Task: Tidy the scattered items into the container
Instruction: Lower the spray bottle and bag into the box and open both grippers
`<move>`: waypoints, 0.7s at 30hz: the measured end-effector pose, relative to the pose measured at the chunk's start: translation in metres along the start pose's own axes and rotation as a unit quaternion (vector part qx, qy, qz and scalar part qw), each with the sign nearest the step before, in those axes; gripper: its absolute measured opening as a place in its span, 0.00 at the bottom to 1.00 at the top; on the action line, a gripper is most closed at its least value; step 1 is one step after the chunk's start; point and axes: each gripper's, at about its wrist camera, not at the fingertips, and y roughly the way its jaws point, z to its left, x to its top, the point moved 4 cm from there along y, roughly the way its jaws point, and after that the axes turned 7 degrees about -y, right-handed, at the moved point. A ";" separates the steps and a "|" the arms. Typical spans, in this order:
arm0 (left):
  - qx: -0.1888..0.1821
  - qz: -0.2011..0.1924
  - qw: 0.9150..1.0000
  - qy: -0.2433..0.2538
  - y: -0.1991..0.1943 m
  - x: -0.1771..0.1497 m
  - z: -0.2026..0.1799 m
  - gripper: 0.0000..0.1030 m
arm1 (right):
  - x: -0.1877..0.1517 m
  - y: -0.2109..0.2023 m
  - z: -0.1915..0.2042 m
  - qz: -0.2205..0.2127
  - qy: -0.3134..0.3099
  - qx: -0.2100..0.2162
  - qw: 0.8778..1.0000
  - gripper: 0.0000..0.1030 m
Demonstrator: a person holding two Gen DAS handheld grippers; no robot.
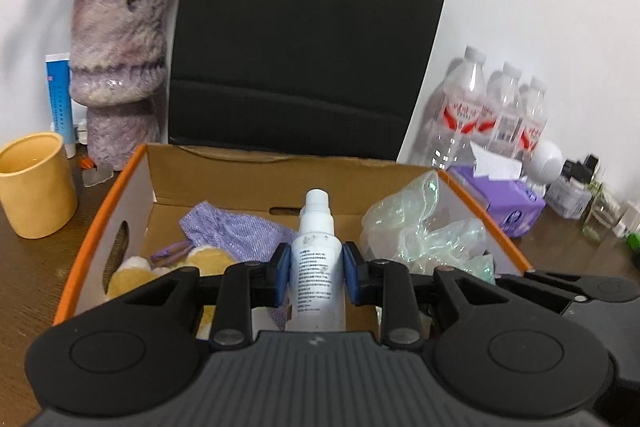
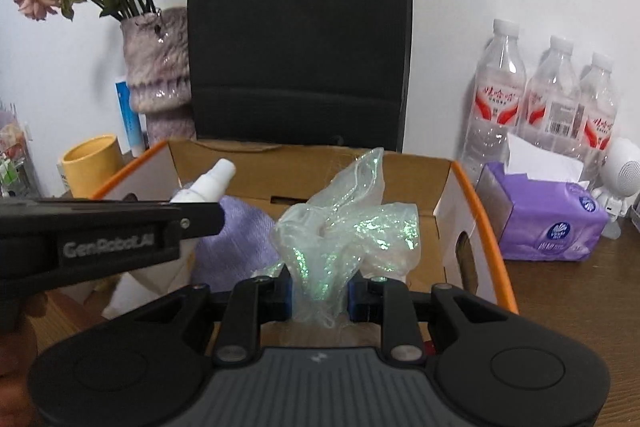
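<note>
An open cardboard box with an orange rim (image 1: 102, 211) (image 2: 486, 223) stands in front of me. My left gripper (image 1: 316, 273) is shut on a white spray bottle (image 1: 317, 259), held upright over the box; in the right wrist view the bottle's cap (image 2: 218, 175) pokes out above the left gripper's black body. My right gripper (image 2: 320, 295) is shut on a crumpled iridescent clear plastic bag (image 2: 348, 227) (image 1: 424, 223), held over the box's right half. Inside the box lie a purple knitted cloth (image 1: 236, 231) (image 2: 236, 243) and a yellow plush item (image 1: 200, 259).
A black paper bag (image 1: 304, 39) stands behind the box against the white wall. At the left are a purple vase with dried flowers (image 1: 118, 67), a yellow cup (image 1: 34, 183) and a blue tube (image 1: 58, 95). At the right are water bottles (image 2: 548, 107), a purple tissue pack (image 2: 548, 223) and a white gadget (image 2: 618, 179).
</note>
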 end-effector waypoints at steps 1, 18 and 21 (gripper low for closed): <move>0.001 0.005 1.000 0.001 0.003 -0.002 0.000 0.27 | -0.002 0.002 0.001 0.002 -0.001 0.000 1.000 0.21; 0.019 0.032 0.999 -0.002 0.013 -0.009 0.007 0.57 | -0.009 0.015 -0.001 0.018 -0.006 -0.023 1.000 0.54; 0.012 0.031 0.999 -0.005 0.009 -0.008 0.005 0.68 | -0.009 0.015 -0.002 0.017 -0.006 -0.026 1.000 0.65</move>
